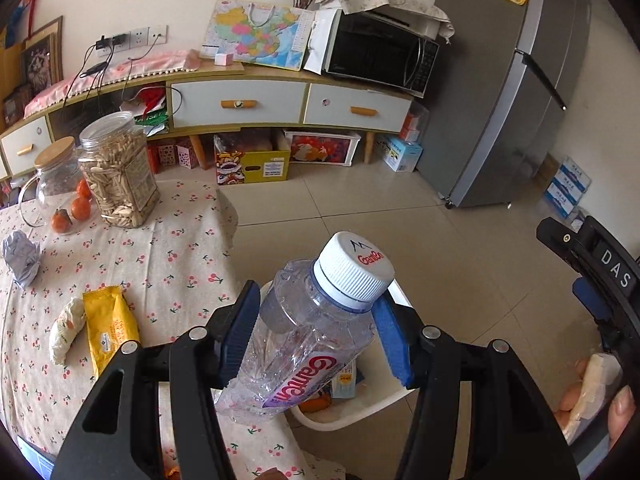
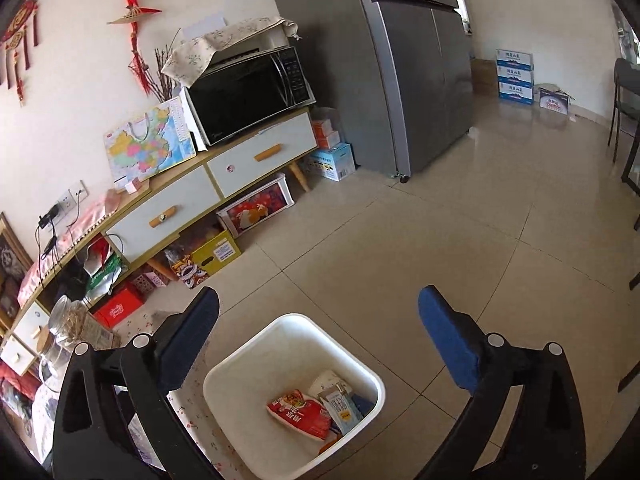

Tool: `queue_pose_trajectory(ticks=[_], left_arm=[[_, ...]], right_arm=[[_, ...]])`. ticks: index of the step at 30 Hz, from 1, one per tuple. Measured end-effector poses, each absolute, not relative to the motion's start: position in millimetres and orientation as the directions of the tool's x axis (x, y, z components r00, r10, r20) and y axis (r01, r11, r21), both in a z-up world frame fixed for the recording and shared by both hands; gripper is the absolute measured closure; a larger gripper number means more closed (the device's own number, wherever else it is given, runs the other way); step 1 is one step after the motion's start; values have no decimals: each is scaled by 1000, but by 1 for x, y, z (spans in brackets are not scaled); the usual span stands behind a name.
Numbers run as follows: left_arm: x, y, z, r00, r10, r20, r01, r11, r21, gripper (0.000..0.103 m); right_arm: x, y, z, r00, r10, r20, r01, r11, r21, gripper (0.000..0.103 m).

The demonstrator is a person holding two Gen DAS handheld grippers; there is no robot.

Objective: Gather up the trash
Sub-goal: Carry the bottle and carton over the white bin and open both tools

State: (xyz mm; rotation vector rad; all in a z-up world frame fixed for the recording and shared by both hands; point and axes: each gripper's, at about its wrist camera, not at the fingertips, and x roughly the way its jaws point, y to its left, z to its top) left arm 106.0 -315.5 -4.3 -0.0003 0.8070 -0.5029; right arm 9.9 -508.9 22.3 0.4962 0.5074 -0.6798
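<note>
My left gripper (image 1: pixel 316 332) is shut on a clear plastic water bottle (image 1: pixel 304 344) with a white cap, held tilted above the white trash bin (image 1: pixel 396 396) beside the table. On the tablecloth lie a yellow wrapper (image 1: pixel 110 326), a white snack wrapper (image 1: pixel 66 330) and a crumpled paper ball (image 1: pixel 22 256). My right gripper (image 2: pixel 320 332) is open and empty above the bin (image 2: pixel 240 364), which holds a red packet (image 2: pixel 300 414) and a small carton (image 2: pixel 340 408). The right gripper also shows at the left wrist view's right edge (image 1: pixel 600 280).
A table with a cherry-print cloth (image 1: pixel 168 248) holds a seed jar (image 1: pixel 118 172), a glass jar (image 1: pixel 56 176) and oranges (image 1: pixel 74 210). A sideboard (image 1: pixel 240 100) with a microwave (image 1: pixel 380 54), a grey fridge (image 2: pixel 400 68) and floor boxes (image 1: pixel 252 164) stand beyond.
</note>
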Motion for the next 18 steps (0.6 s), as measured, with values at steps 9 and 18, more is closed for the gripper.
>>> queue_pose_trajectory(ticks=[9, 18], left_arm=[[118, -365, -21, 475, -462, -749, 474, 852, -225, 35], [120, -347, -25, 504, -391, -770, 438, 884, -162, 18]], right_arm=[[-7, -535, 24, 647, -510, -567, 742, 593, 313, 7], [5, -520, 21, 619, -535, -575, 744, 635, 208, 7]])
